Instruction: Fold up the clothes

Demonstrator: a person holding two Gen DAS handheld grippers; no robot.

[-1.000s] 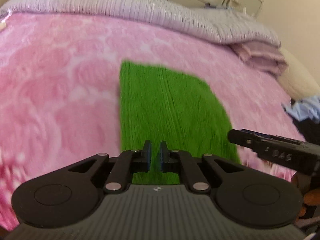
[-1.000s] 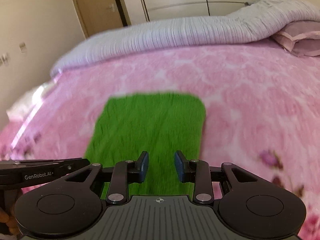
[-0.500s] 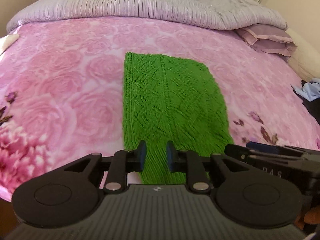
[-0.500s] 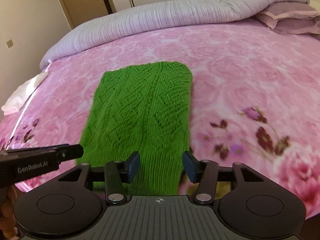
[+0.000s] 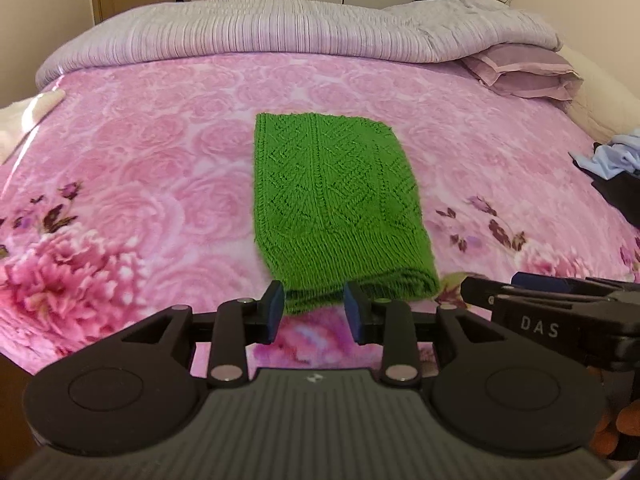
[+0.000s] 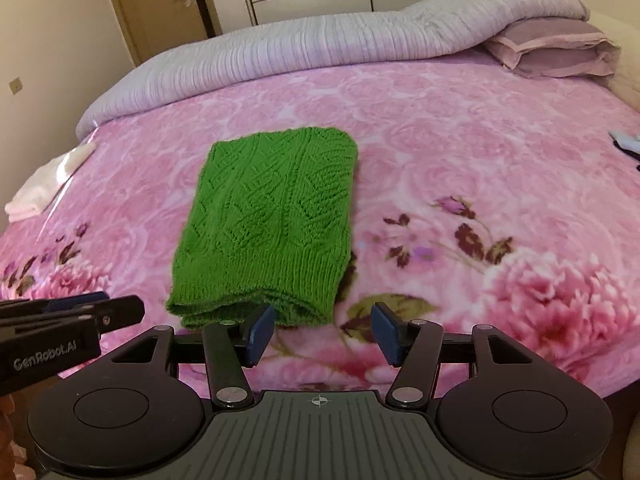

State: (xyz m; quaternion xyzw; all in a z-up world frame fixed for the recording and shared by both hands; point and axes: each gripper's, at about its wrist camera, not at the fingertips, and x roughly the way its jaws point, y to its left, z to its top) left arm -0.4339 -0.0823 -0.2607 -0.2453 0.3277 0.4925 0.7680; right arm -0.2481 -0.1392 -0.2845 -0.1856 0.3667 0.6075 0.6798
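Pink floral bedspread (image 5: pixel 132 168) carries a folded green knit (image 5: pixel 332 200), long axis toward 12 o'clock. Left gripper (image 5: pixel 314 312) and right gripper (image 6: pixel 322 334) hover spread and empty at its near hem, the left one better centred on it.

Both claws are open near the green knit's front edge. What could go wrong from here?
1. The knit is folded into layers at its near edge; a claw might pinch only the top layer and pull the fold apart.
2. The left claw and right claw sit close together, so they might bump.
3. The blanket looks plush; a low grab could catch it too.
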